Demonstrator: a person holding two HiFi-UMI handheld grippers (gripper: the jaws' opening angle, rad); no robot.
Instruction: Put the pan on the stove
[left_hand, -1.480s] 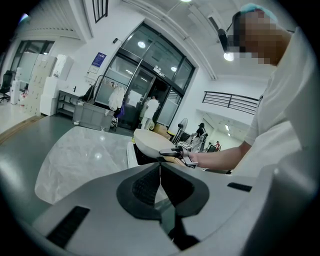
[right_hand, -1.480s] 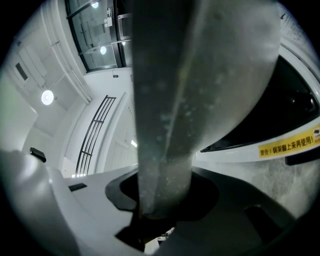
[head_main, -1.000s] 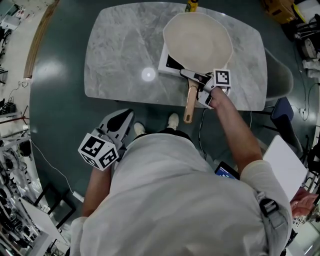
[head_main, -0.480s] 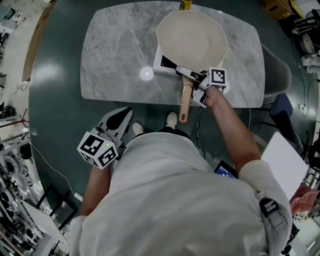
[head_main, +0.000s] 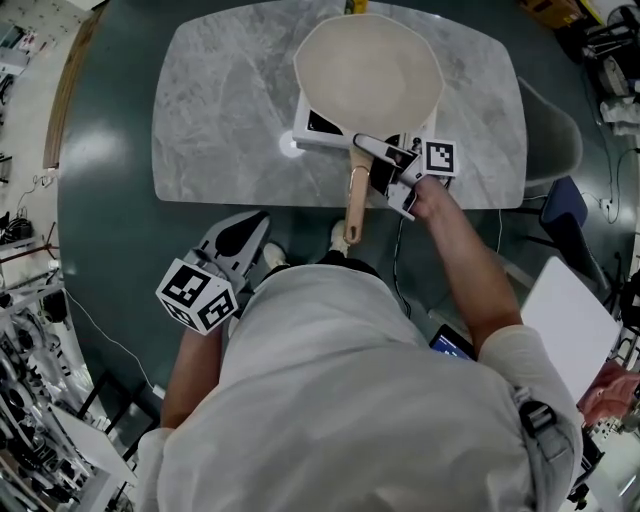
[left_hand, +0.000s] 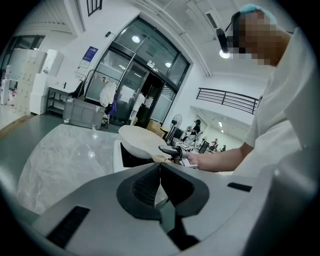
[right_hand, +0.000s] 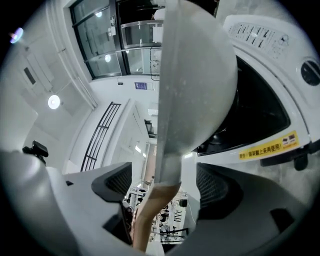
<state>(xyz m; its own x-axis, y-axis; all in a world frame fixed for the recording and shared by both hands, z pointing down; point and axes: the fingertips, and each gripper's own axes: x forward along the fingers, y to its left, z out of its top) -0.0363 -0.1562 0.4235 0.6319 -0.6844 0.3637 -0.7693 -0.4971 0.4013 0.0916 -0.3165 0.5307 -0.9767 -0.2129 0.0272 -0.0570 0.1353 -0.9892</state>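
Marble table (head_main: 220, 110), dark floor (head_main: 110, 240), perhaps glazed doors (left_hand: 145, 65)

A grey marble table (head_main: 220, 110) with rounded corners stands on a dark green floor (head_main: 110, 250). Only 1 thing lies directly on it: a white stove (head_main: 312, 126) with a black top, right of the middle and toward the near edge. A lamp's glare (head_main: 289, 147) shines on the marble at the stove's near left corner.

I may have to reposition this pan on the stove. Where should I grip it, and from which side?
Grip the wooden handle, coming from the table's near edge. The pan rests on the stove; its bowl is too wide to pinch, while the slim handle juts out over that edge.
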